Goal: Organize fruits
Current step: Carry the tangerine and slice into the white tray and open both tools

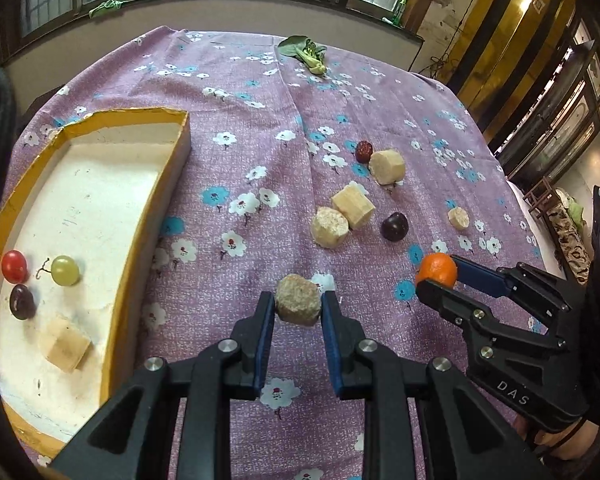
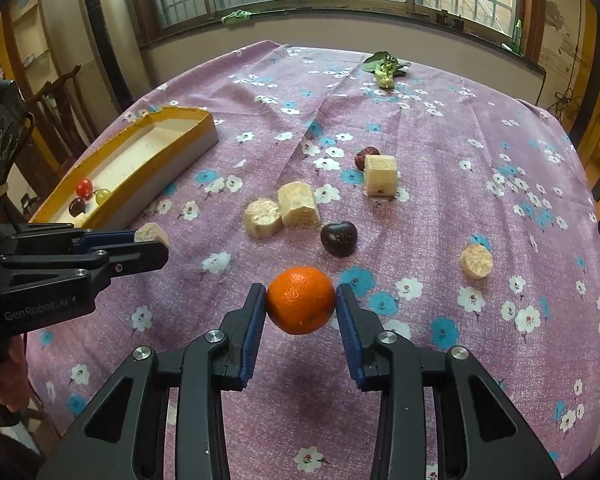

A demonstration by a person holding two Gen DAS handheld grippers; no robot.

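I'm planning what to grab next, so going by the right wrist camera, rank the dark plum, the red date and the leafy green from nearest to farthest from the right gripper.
From the right gripper, shut on the orange:
1. Dark plum, just beyond the orange, slightly right.
2. Red date, mid-table, behind a pale cut chunk.
3. Leafy green, at the table's far edge near the window.

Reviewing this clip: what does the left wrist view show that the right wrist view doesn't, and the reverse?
Only the left wrist view: the pale chunk lying in the tray, below the dark grape, and a dark cabinet at the right.

Only the right wrist view: a tall standing unit and a wooden chair left of the table.

Both: the left gripper shut on a round chunk, the right gripper shut on the orange, the loose chunks, the dark plum, the red date and the greens.
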